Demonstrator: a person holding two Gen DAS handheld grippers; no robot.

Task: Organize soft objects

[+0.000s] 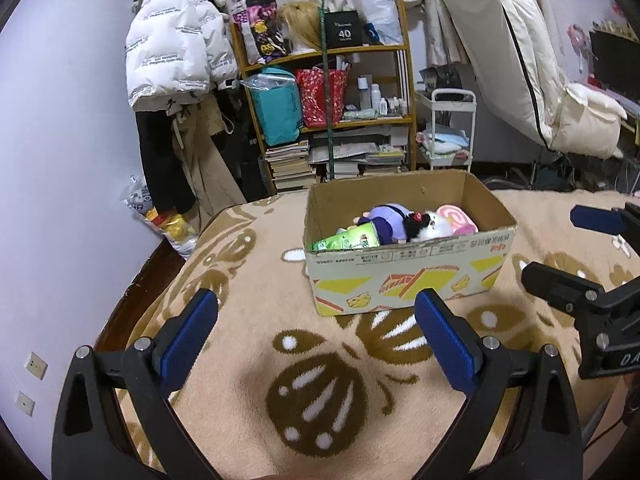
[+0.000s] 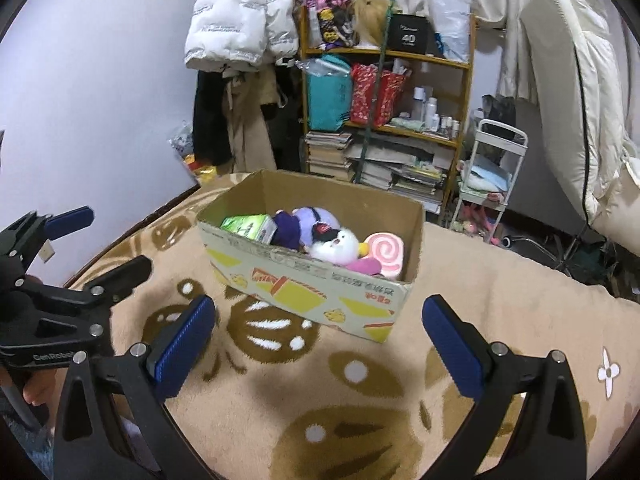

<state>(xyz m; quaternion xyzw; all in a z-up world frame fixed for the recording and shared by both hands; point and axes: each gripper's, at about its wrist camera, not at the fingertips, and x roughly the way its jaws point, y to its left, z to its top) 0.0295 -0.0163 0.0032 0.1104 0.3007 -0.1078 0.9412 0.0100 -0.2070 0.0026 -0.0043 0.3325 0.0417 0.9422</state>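
An open cardboard box [image 1: 408, 276] [image 2: 304, 284] stands on a beige patterned blanket [image 1: 248, 280] [image 2: 360, 392]. Inside lie a green soft pack [image 1: 348, 239] [image 2: 248, 227], a purple plush [image 1: 386, 220] [image 2: 308, 222], a white and black plush [image 1: 426, 227] [image 2: 336, 245] and a pink swirl roll cushion [image 1: 456, 218] [image 2: 386, 254]. My left gripper [image 1: 316, 332] is open and empty, hovering in front of the box; it also shows at the left of the right wrist view [image 2: 108, 240]. My right gripper [image 2: 320, 340] is open and empty near the box's front; it also shows at the right of the left wrist view [image 1: 560, 244].
A wooden shelf [image 1: 332, 116] [image 2: 384, 120] with bags, bottles and stacked books stands behind the bed. A white puffer jacket [image 1: 176, 36] [image 2: 240, 16] hangs left of it. A small white cart [image 1: 448, 132] [image 2: 488, 176] and a leaning mattress [image 1: 512, 40] [image 2: 580, 92] are at the right.
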